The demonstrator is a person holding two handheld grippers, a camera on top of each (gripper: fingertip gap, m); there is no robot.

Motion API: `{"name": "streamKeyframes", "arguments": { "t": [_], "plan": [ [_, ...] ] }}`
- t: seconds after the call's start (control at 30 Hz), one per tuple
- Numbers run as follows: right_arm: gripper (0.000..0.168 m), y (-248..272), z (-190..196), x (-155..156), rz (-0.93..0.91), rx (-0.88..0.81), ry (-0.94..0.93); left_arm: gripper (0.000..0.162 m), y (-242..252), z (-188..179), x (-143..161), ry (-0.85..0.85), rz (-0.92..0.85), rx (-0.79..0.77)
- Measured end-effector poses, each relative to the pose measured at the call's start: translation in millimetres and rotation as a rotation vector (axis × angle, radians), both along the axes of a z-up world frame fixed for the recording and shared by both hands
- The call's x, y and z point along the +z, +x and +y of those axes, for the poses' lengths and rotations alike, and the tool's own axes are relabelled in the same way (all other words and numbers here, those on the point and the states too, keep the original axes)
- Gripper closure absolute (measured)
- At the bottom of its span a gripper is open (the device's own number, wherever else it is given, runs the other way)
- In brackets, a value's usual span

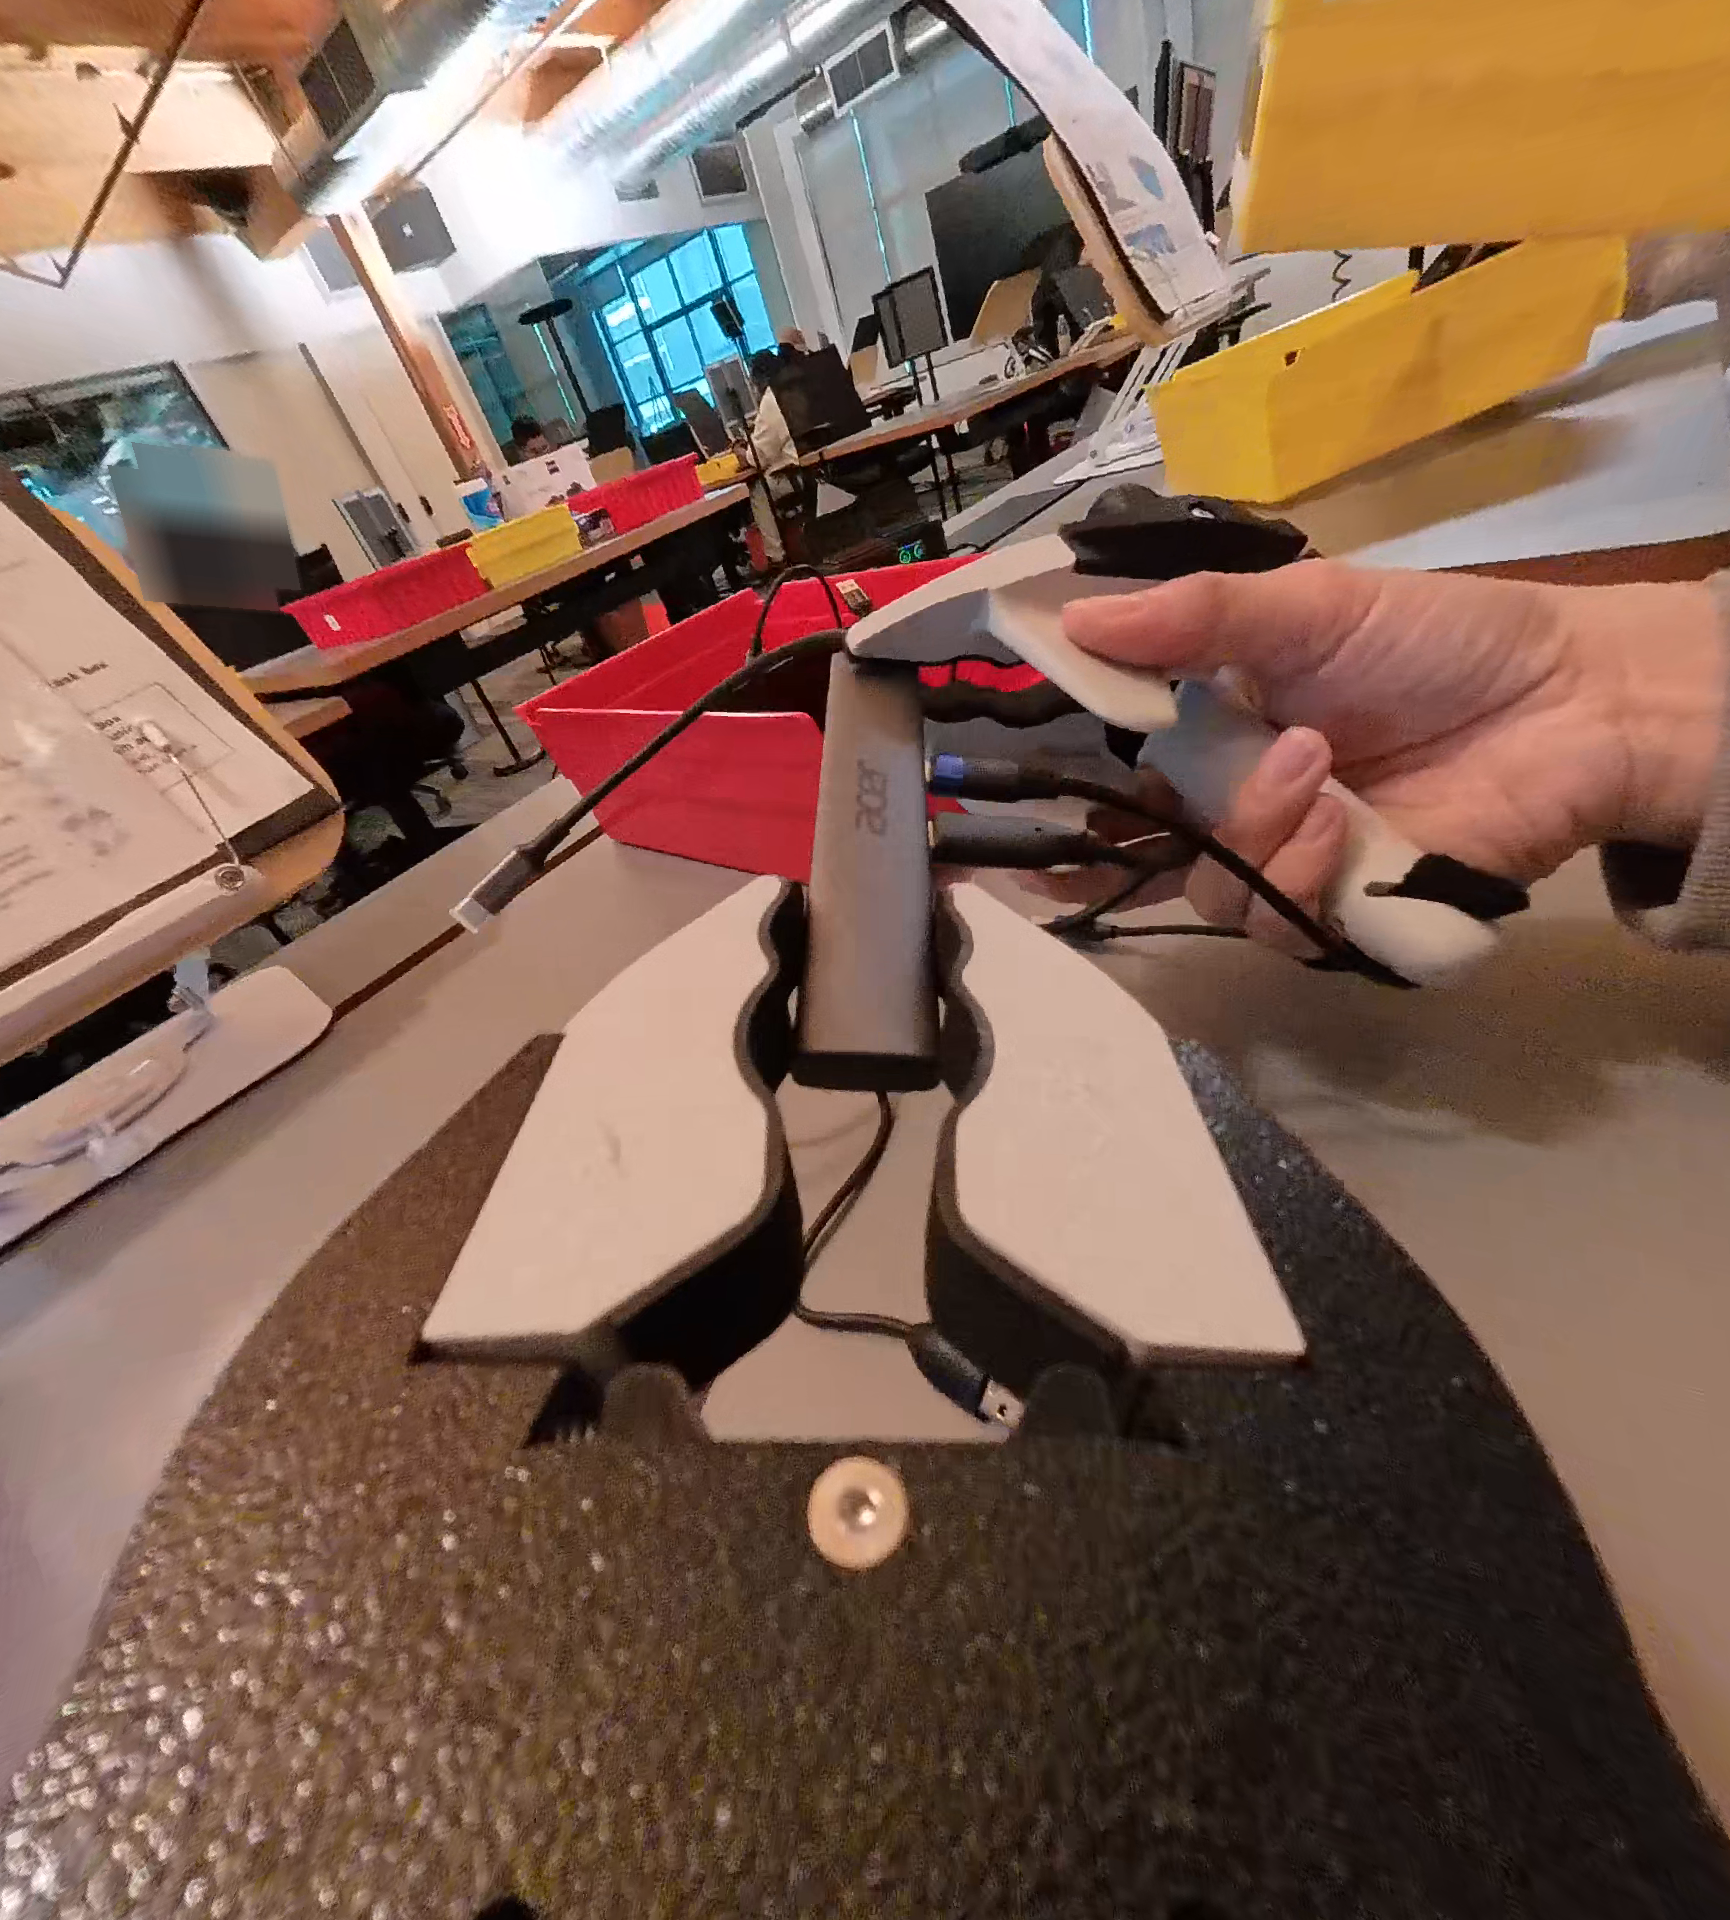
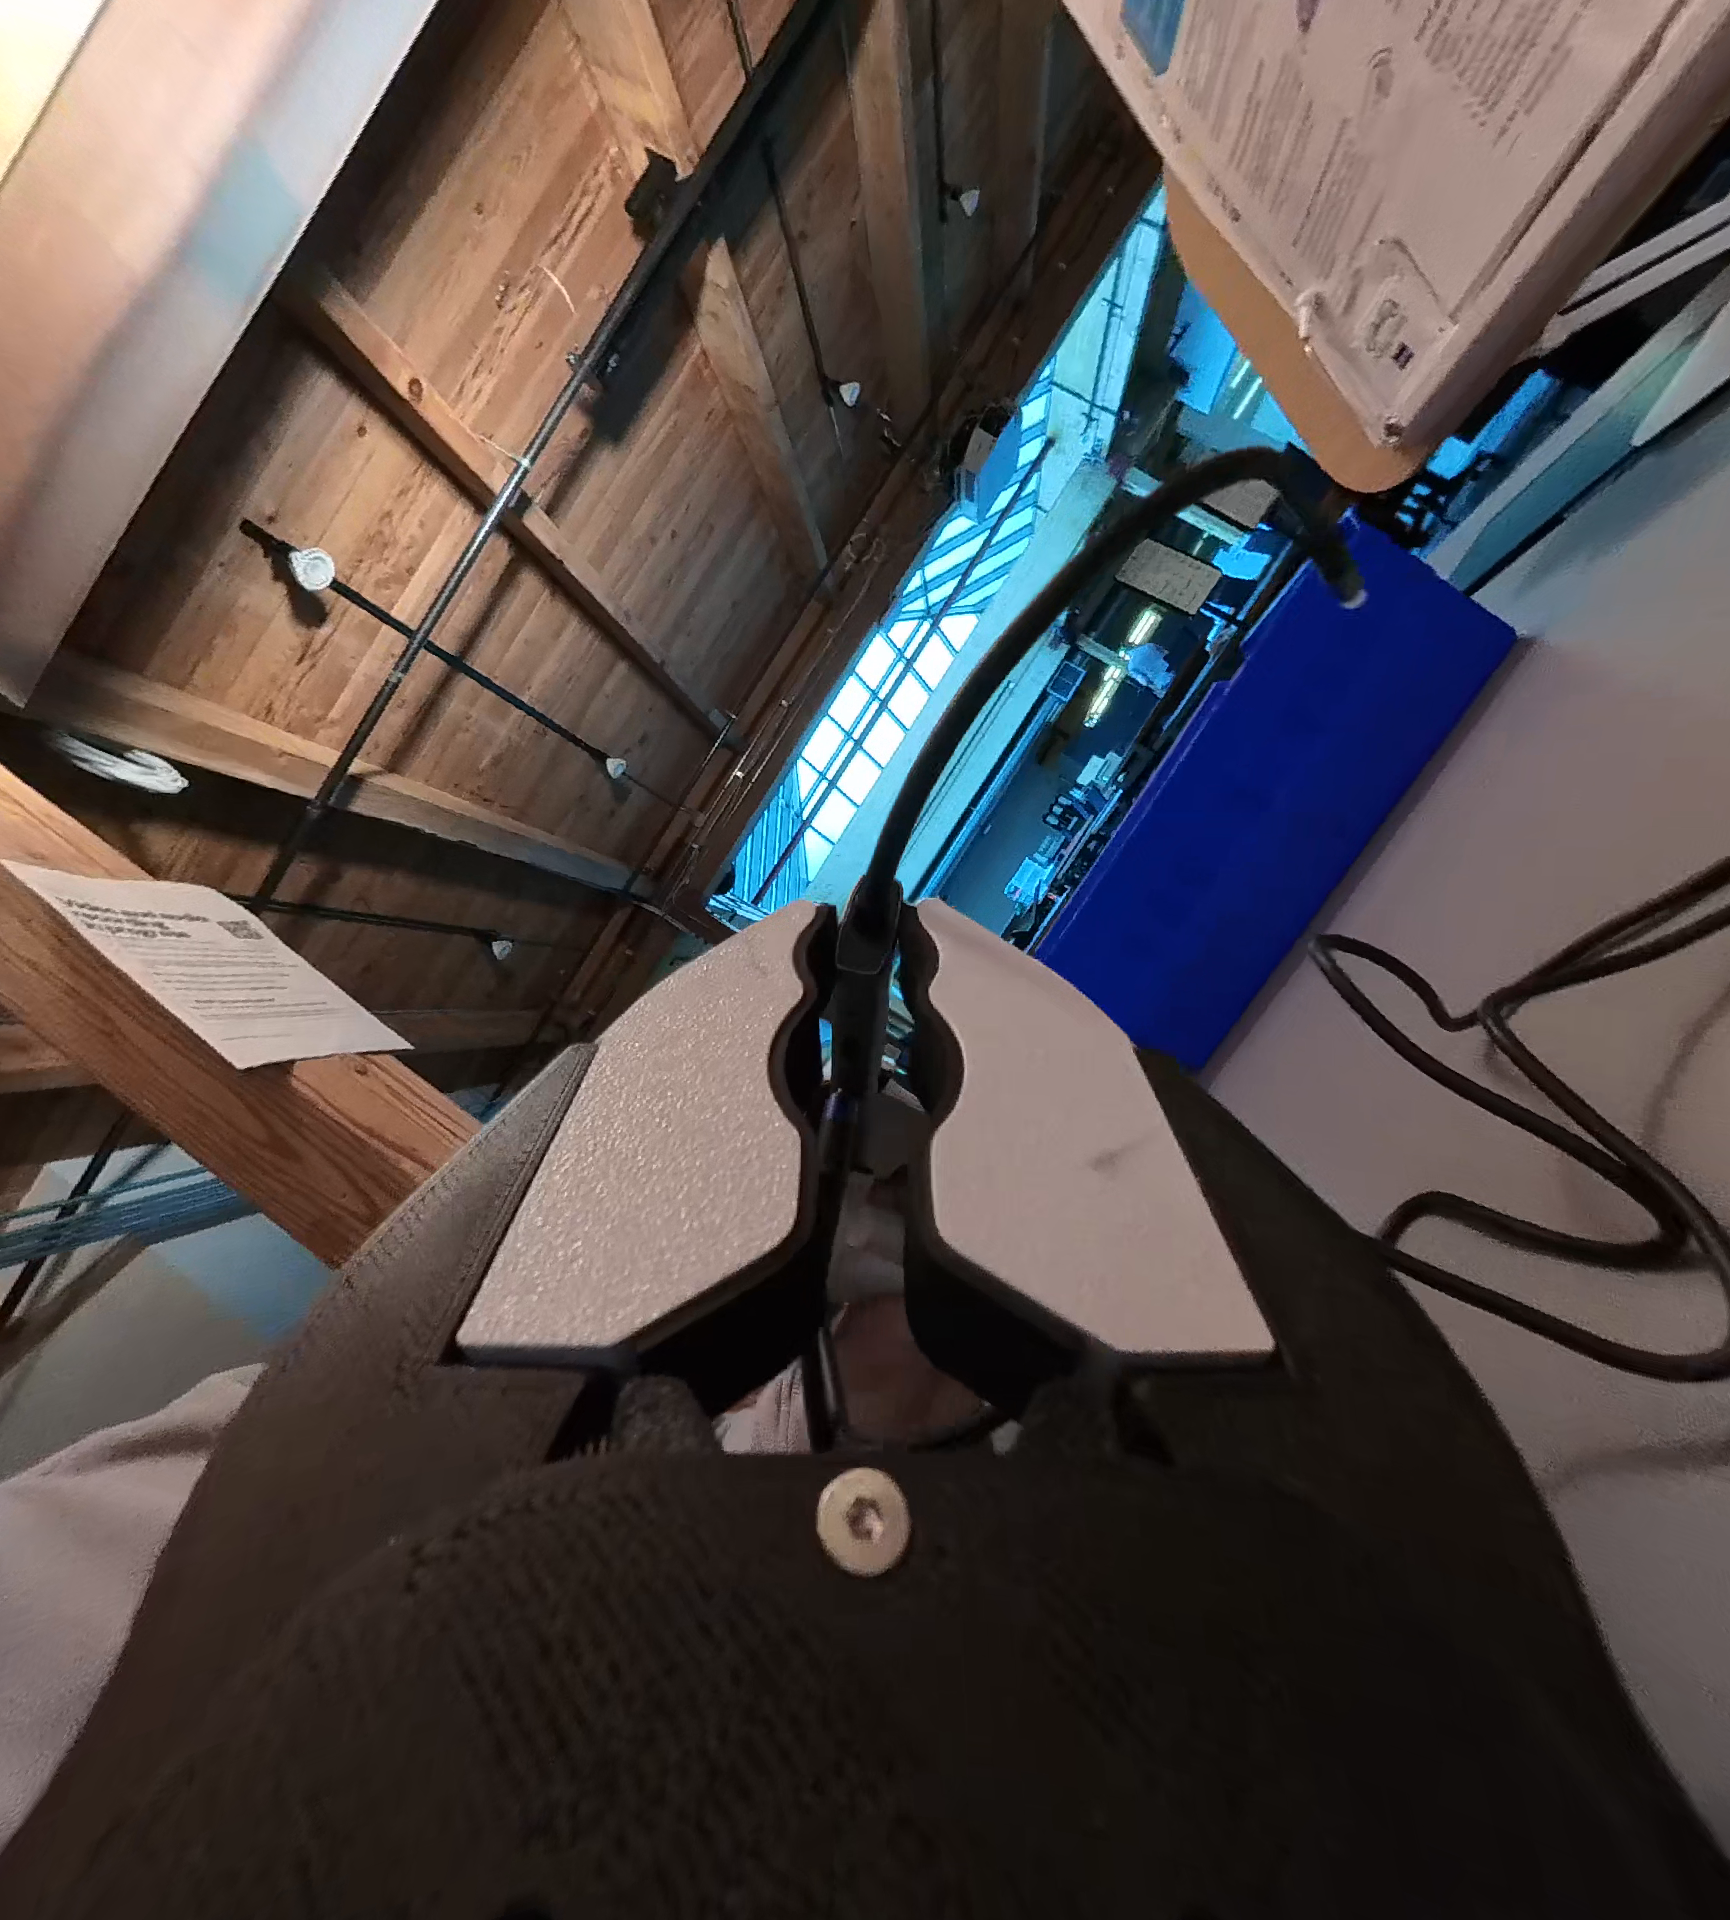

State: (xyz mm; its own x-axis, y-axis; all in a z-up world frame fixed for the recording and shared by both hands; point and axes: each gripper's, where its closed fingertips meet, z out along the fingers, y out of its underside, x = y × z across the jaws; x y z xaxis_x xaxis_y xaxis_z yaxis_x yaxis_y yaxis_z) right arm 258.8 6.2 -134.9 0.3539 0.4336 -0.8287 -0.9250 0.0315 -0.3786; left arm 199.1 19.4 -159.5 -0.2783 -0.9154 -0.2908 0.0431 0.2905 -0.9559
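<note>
The left gripper (image 1: pixel 866 977), at centre frame in the left wrist view, is clamped on a slim grey USB hub (image 1: pixel 869 852) that stands upright between its fingers above a grey tabletop (image 1: pixel 1463 1195). A short black cable with a silver-tipped plug (image 1: pixel 487 906) arcs out from the hub's top toward the left of the frame. At right, a bare hand (image 1: pixel 1412 748) holds the right gripper (image 1: pixel 866 646), whose tip meets the top of the hub. A red bin (image 1: pixel 695 769) sits just behind, with yellow bins (image 1: pixel 1380 374) at upper right.

In the right wrist view, tilted toward wooden ceiling beams, the right gripper (image 2: pixel 866 935) is closed on a black cable connector (image 2: pixel 863 940); its cable loops upward to the upper right. A blue bin (image 2: pixel 1256 810) stands at right centre, with loose dark cables (image 2: pixel 1619 1195) on the table at right.
</note>
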Motion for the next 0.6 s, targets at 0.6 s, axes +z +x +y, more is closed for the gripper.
{"name": "streamKeyframes", "arguments": {
  "t": [0.6],
  "plan": [
    [0.14, -61.8, 48.9, -15.9, -1.297, -0.477, -0.409, 0.138, 2.9, 66.9, -8.6, -0.216, 0.007, 0.252]
  ]
}}
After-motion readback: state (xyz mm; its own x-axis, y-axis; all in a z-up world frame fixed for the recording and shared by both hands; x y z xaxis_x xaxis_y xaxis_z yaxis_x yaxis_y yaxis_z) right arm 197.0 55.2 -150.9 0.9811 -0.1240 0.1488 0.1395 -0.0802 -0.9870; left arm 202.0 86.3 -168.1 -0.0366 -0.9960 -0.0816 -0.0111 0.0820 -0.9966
